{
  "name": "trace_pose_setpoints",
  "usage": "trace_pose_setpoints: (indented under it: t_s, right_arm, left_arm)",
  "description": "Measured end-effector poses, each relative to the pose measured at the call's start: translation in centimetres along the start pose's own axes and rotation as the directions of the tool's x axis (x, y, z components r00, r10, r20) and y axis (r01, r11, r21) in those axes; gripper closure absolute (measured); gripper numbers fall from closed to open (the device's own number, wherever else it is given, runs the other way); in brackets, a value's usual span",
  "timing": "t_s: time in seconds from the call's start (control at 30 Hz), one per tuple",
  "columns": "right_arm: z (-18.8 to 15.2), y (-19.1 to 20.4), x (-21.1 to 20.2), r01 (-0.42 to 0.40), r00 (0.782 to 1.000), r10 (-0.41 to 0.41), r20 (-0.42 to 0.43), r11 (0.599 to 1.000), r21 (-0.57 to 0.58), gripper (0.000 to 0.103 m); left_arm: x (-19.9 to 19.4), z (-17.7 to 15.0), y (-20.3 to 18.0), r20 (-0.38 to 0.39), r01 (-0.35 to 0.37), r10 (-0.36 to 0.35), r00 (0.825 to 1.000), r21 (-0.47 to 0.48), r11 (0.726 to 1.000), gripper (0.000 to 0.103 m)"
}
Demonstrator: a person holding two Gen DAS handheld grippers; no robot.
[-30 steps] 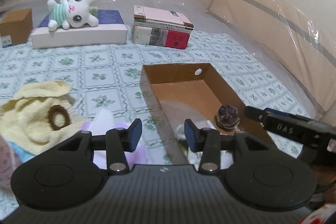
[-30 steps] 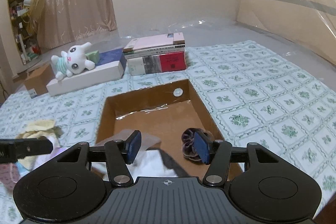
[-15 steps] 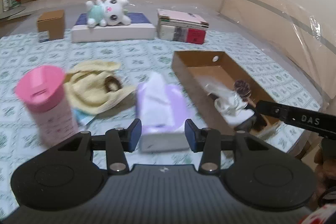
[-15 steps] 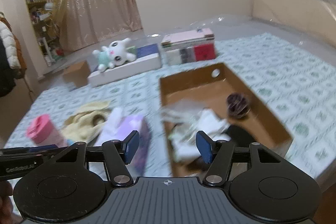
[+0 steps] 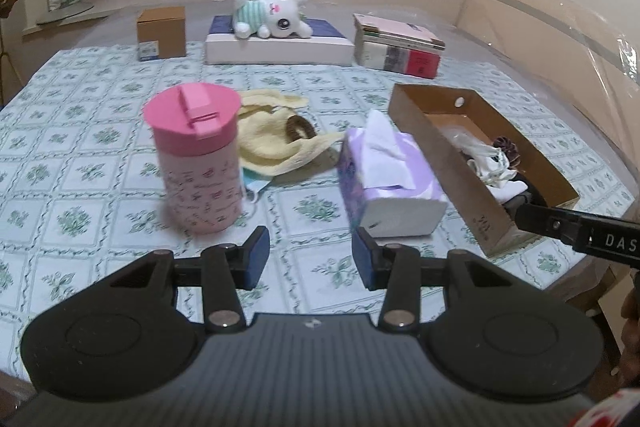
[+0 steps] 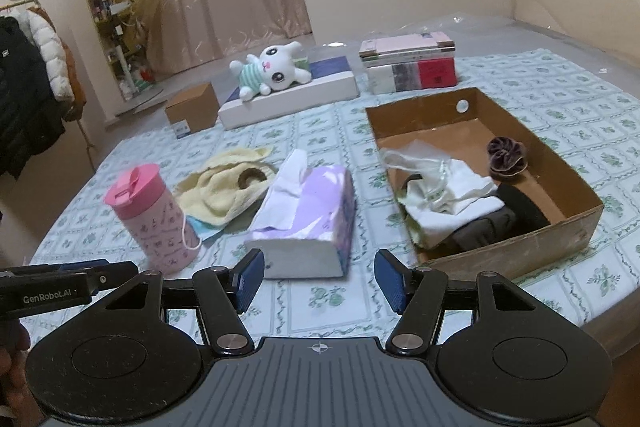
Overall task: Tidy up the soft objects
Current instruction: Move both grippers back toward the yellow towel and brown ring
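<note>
Soft things: yellow towel (image 6: pixel 224 187) with a brown ring on it lies crumpled mid-surface, a blue face mask (image 6: pixel 202 227) poking out under its near edge. Lilac tissue pack (image 6: pixel 308 215), white tissue sticking up, sits just right of the towel. Cardboard box (image 6: pixel 520 251) at right holds white cloth (image 6: pixel 448 199), a dark garment (image 6: pixel 504 219) and a purple scrunchie (image 6: pixel 506 155). White plush bunny (image 6: pixel 272 71) in a striped top lies on a flat white box (image 6: pixel 288 99) at the far side. Pink cup (image 5: pixel 196 155) stands left of the towel.

Versus a second ago: both views have pulled back from the box, so cup, towel and tissue pack now show whole. Right tool (image 6: pixel 320 283) jaws have just been opening, nothing between them; they stand apart. Left tool (image 5: pixel 310 259) jaws apart, empty, over the green-patterned surface (image 5: pixel 100 227).

Writing: "GenRobot.AI" on the left tool's side in the right view, "DAS" on the right tool in the left view. Labels on the book stack (image 6: pixel 408 63) unreadable.
</note>
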State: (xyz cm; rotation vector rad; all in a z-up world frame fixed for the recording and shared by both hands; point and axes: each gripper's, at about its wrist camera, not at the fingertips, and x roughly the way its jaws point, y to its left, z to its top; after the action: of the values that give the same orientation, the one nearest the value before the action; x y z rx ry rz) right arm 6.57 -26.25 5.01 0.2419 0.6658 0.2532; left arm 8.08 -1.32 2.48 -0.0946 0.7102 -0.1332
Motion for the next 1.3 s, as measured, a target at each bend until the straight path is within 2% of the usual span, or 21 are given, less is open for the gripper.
trace_pose_setpoints:
  t_s: [0.9, 1.13, 1.3]
  right_arm:
    - [-0.3, 0.9, 1.2, -0.015, 1.0, 0.015, -0.026, 1.0, -0.02, 0.042]
    - [1.1, 1.6, 2.2, -0.058, 0.998, 0.056, -0.019, 0.993, -0.098, 0.042]
    - [3.5, 3.0, 3.6, -0.108, 0.994, 0.105, -0.025, 0.972, -0.21, 0.042]
  left_arm:
    - [0.7, -0.1, 1.0, -0.011, 0.012, -0.012, 1.0, 0.006, 1.0, 0.062]
    - [0.6, 2.1, 1.4, 0.009, 0.035, -0.036, 0.999, 0.106, 0.994, 0.062]
    - [0.4, 5.1, 2.0, 0.029, 0.036, -0.043, 0.999, 0.226, 0.973, 0.056]
